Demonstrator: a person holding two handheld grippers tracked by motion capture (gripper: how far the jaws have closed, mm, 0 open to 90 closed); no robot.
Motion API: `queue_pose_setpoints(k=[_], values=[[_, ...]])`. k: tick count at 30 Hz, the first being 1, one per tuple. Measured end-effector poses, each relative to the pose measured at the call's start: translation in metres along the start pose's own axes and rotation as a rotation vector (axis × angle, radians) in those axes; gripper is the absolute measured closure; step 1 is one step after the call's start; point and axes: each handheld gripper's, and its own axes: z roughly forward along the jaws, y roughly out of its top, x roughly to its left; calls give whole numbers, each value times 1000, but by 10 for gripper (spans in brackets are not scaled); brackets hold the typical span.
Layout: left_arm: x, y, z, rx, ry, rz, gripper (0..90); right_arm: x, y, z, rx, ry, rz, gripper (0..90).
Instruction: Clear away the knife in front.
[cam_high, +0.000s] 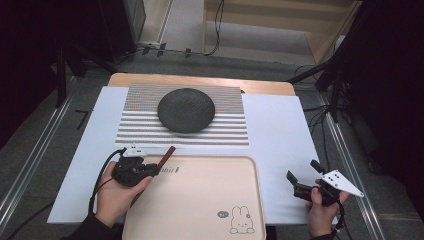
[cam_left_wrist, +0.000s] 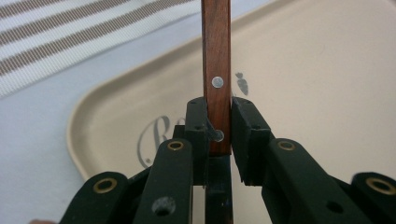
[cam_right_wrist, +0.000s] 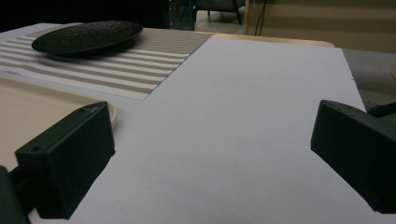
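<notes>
We saw a brown wooden handle (cam_left_wrist: 216, 60) with two metal rivets pinched between the jaws of the left gripper (cam_high: 150, 169), sticking out ahead of them over the near left corner of the beige tray (cam_high: 200, 200). Beyond that gripper lay the striped mat (cam_high: 220, 132) bearing a dark round plate (cam_high: 186, 109). Well off to its right, the right gripper (cam_high: 303, 176) hung with jaws spread wide above the white sheet (cam_high: 280, 130), holding nothing.
</notes>
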Motion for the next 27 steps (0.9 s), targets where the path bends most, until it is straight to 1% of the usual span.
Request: queue_pose_setpoints(k=[3, 4, 7, 8, 10, 15, 17, 18, 20, 21, 22, 23, 24, 25, 26, 27], values=[[-1, -5, 1, 2, -6, -4, 772, 0, 0, 0, 0, -1, 0, 0], [-2, -9, 2, 2, -19, -12, 772, 0, 0, 0, 2, -1, -2, 0], [-3, -13, 2, 4, -20, -17, 772, 0, 0, 0, 1, -1, -2, 0], [-4, -17, 2, -1, -26, -29, 772, 0, 0, 0, 1, 0, -2, 0], [-4, -21, 3, -3, -35, -38, 772, 0, 0, 0, 0, 0, -1, 0], [-5, -28, 5, -3, -40, -54, 771, 0, 0, 0, 1, 0, -3, 0], [-6, -32, 7, -12, -28, -63, 770, 0, 0, 0, 2, 0, -3, 0], [-5, -34, 8, -14, -36, -68, 768, 0, 0, 0, 2, -1, -3, 0], [-5, -35, 9, -8, -40, -68, 760, 0, 0, 0, 2, -1, -3, 0], [-5, -35, 9, -15, -30, -64, 760, 0, 0, 0, 2, -1, -3, 0], [-6, -33, 7, -31, 21, -52, 649, 0, 0, 0, 2, -1, -4, 0], [-6, -33, 7, -31, 21, -52, 620, 0, 0, 0, 2, -1, -4, 0], [-7, -32, 5, -44, 36, -49, 620, 0, 0, 0, 2, -1, -3, 0], [-9, -30, 1, -87, 27, -21, 648, 0, 0, 0, 1, 0, -6, 0], [-11, -28, 0, -96, 22, -2, 700, 0, 0, 0, 2, -1, -7, 0], [-11, -28, 0, -96, 22, -2, 748, 0, 0, 0, 2, -1, -7, 0]])
